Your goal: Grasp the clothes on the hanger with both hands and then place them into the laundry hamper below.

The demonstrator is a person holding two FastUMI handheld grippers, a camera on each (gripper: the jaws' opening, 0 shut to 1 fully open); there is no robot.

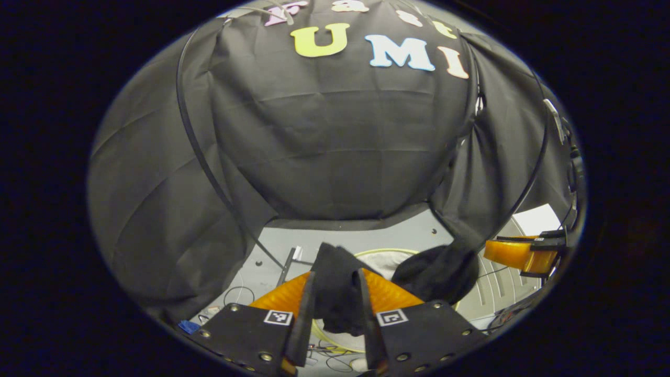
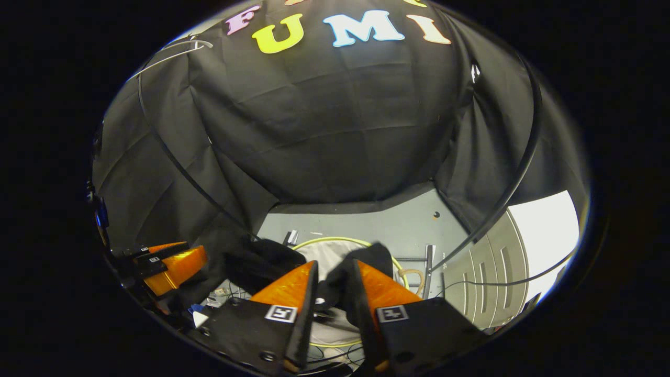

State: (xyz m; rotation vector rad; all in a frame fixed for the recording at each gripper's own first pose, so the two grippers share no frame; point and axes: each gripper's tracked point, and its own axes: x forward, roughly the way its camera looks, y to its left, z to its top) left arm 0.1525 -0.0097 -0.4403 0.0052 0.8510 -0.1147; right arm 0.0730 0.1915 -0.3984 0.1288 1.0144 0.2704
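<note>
Left gripper view. We see the left tongs (image 1: pixel 335 309) near the bottom, their two fingers drawn close together with a fold of the black clothes (image 1: pixel 337 293) pinched between them; both fingers press on the cloth. The garment rises in a peak above the fingertips and sags to the right into a second dark bulge (image 1: pixel 437 275). Under it sits one laundry hamper (image 1: pixel 384 253), a round mouth with a pale yellow rim and a light lining; the clothes hang over its opening. The grey floor (image 1: pixel 403 230) runs clear from the hamper rim back to the foot of the booth wall. At the right edge we count one more pair of orange tongs, the right tongs (image 1: pixel 523 255), beside the dark bulge.

Right gripper view. The right tongs (image 2: pixel 335 309) are nearly closed, gripping another fold of the black clothes (image 2: pixel 366 262) between both fingers. The hamper rim (image 2: pixel 324 240) curves just behind the fingertips, pale lining showing between them. A second dark mass of cloth (image 2: pixel 261 264) lies to the left, toward the left tongs (image 2: pixel 172 267) at the left edge. Open grey floor (image 2: pixel 366 222) lies beyond the rim. Two thin black cables (image 2: pixel 518 173) arc down the wall.
</note>
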